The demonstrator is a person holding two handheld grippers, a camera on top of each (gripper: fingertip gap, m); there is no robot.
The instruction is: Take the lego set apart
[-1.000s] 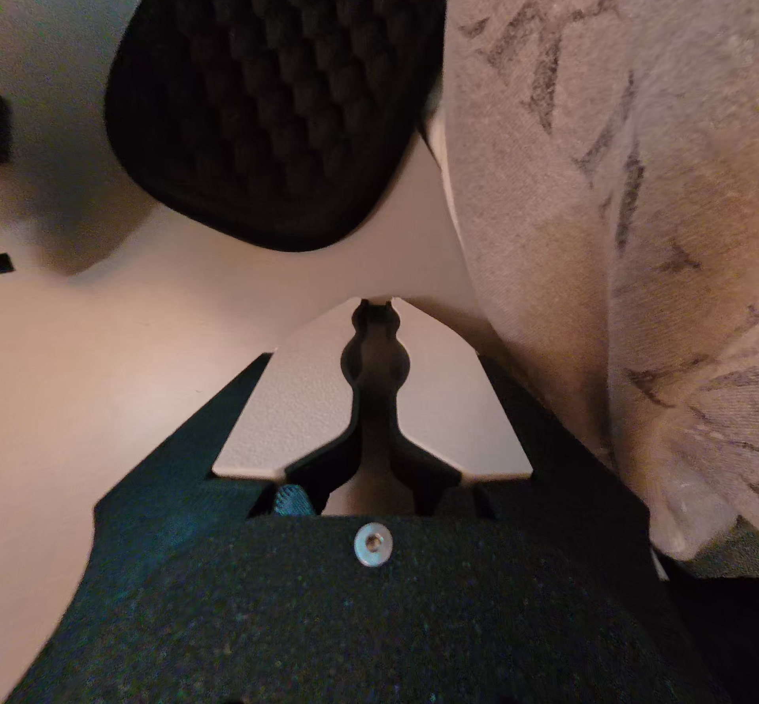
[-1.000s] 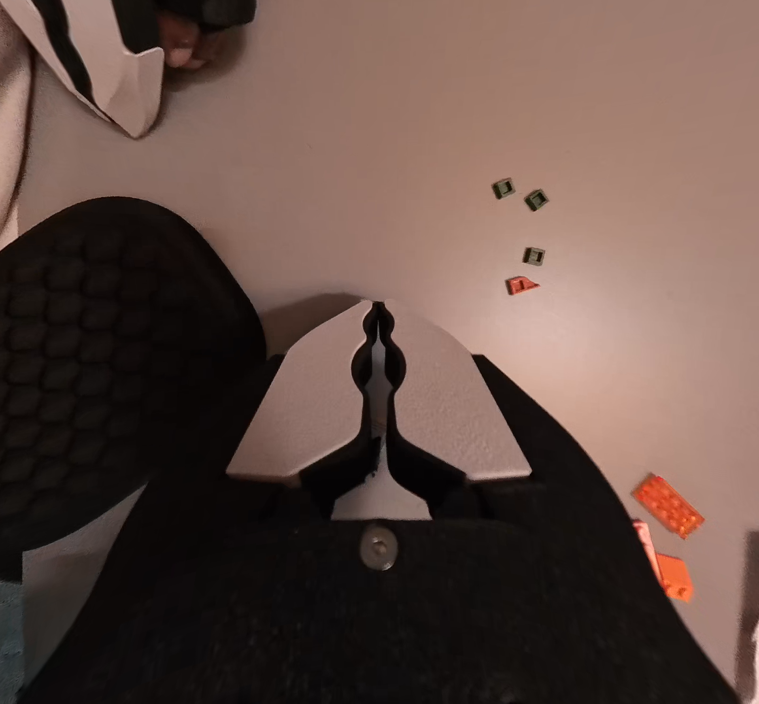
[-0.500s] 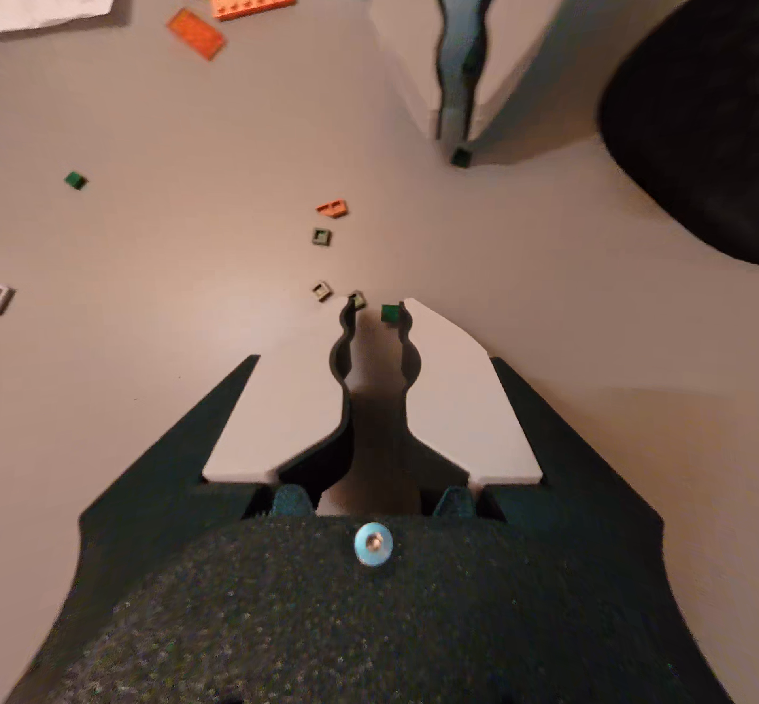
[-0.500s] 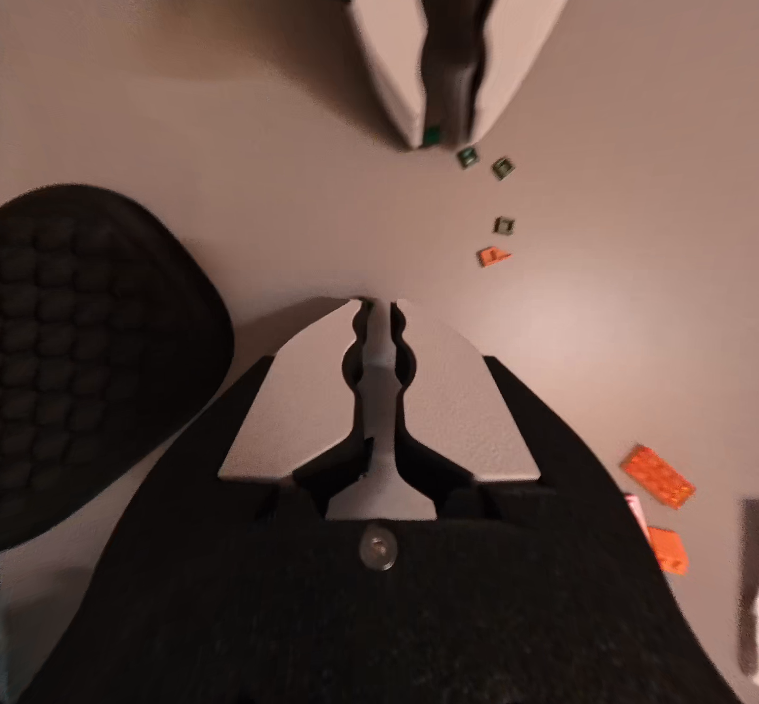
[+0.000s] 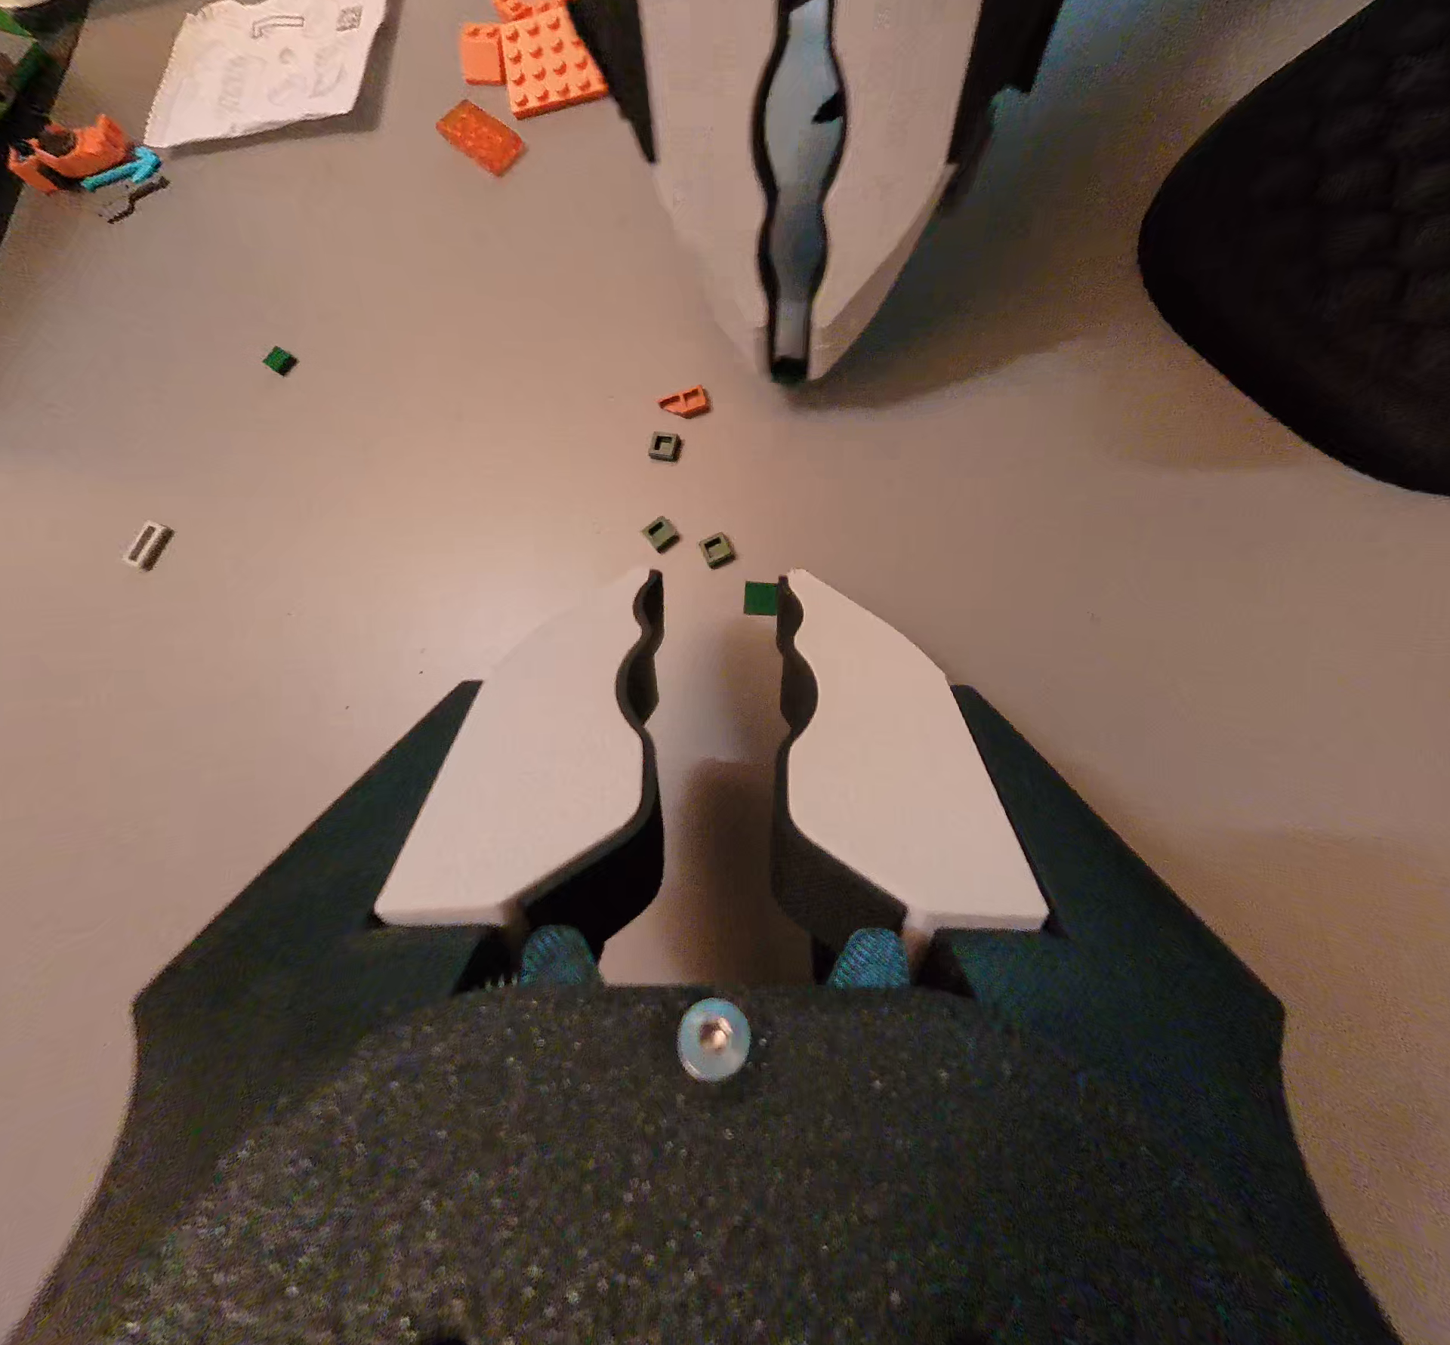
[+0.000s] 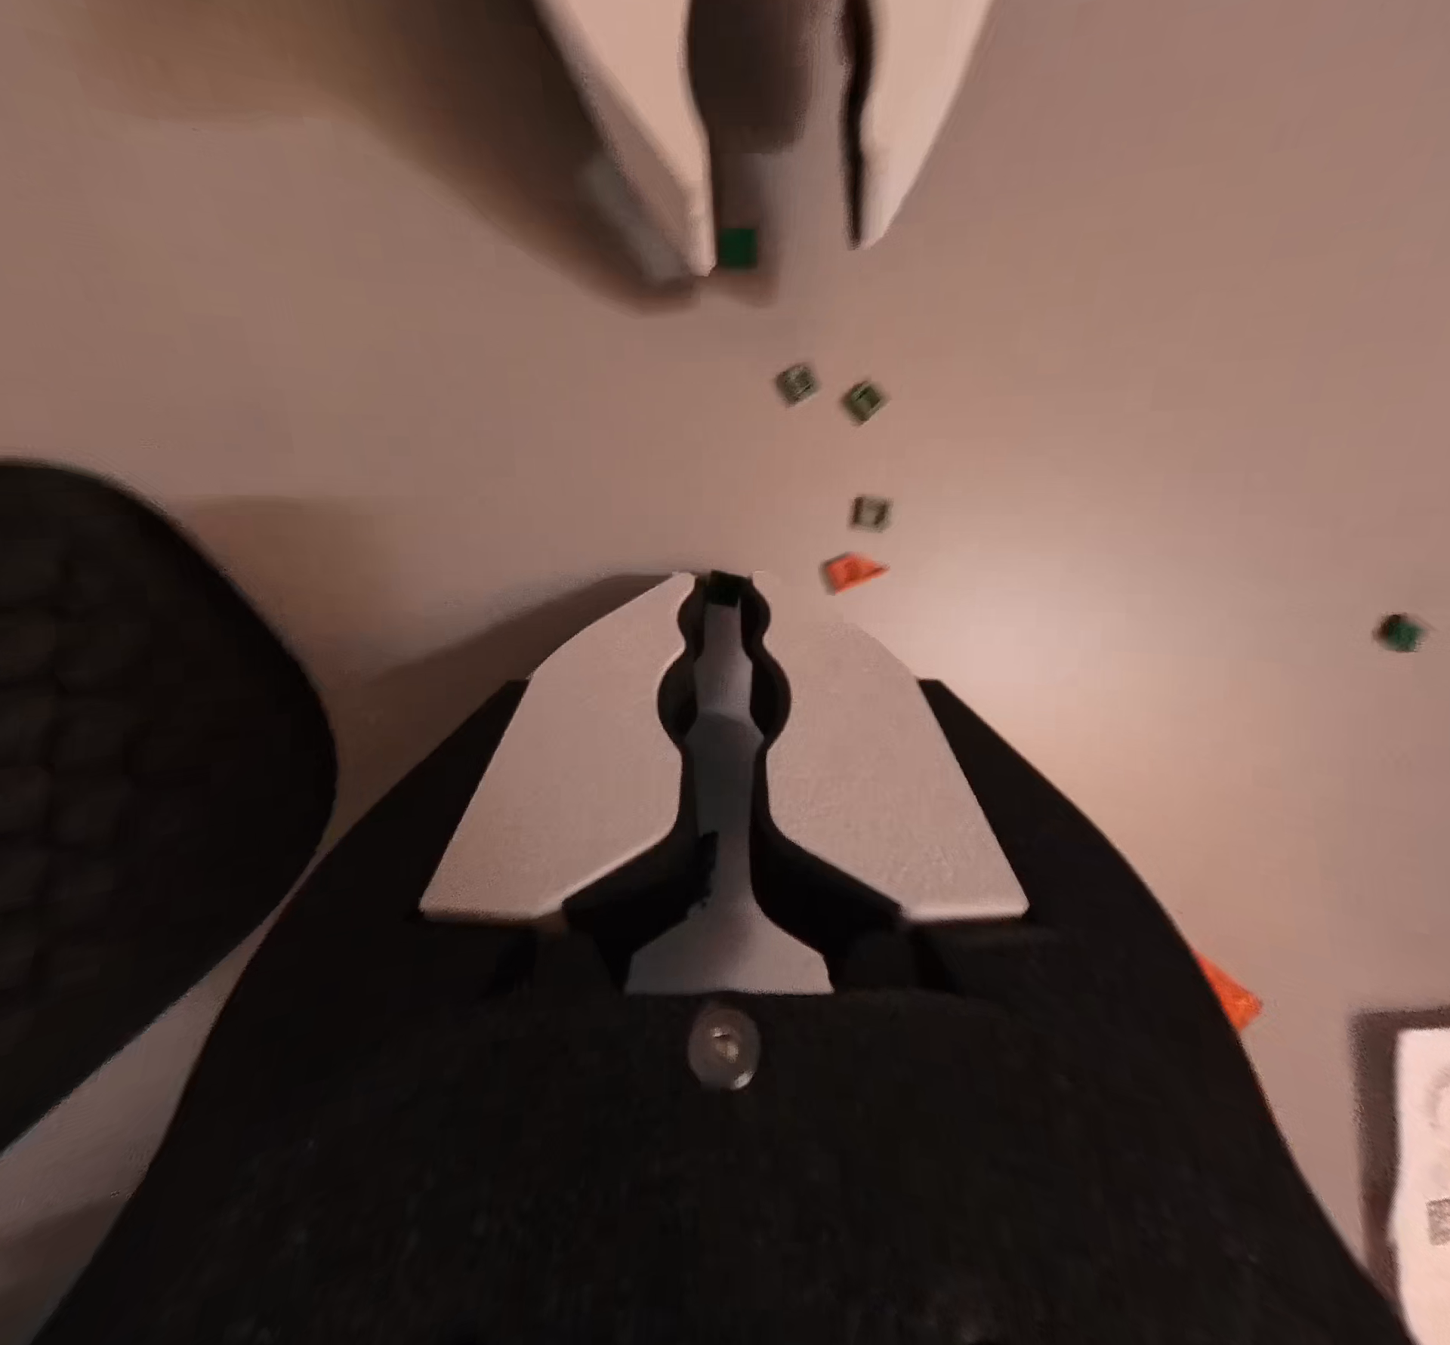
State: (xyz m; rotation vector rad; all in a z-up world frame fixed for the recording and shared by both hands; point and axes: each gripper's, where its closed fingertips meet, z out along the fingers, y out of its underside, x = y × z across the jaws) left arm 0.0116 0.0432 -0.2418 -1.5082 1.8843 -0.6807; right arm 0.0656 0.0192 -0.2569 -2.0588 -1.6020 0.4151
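Green tile [image 5: 759, 597] beside parted, empty left tongs [image 5: 718, 585]; right tongs [image 6: 723, 585] pinch one dark piece [image 6: 723, 590]; three grey-green tiles [image 5: 664, 447] on tabletop [image 5: 392, 640].

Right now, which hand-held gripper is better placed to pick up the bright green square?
Left. The left hand-held gripper is open, and the green square sits right beside one fingertip. The right hand-held gripper is shut on a dark piece.

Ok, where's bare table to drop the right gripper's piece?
Free: table right of the left gripper, below the black cushion; also between the white piece and the left gripper. Crowded: the tile trail up to the right gripper, and orange plates beside the paper.
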